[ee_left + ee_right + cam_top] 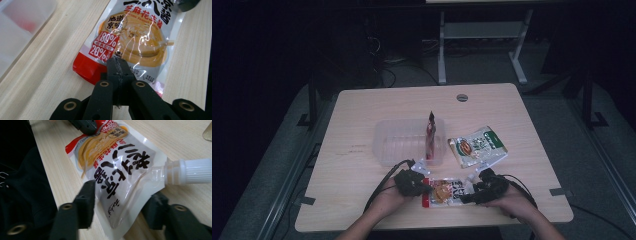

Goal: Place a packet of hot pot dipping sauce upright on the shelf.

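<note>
A sauce pouch (442, 192) printed with noodles, red at one end and with a white screw cap (195, 171) at the other, lies flat near the table's front edge. My left gripper (117, 62) is shut, and its closed tips rest on the pouch (135, 47) close to the red end. My right gripper (120, 205) is open. Its two jaws stand on either side of the clear end of the pouch (117, 170) just below the spout. In the high view the left gripper (424, 189) and right gripper (464, 197) flank the pouch.
A clear plastic tub (392, 142) sits mid-table with a red packet (430, 137) standing upright at its right end. A green and white snack bag (477, 145) lies to the right of the tub. A cable grommet (462, 97) marks the far edge.
</note>
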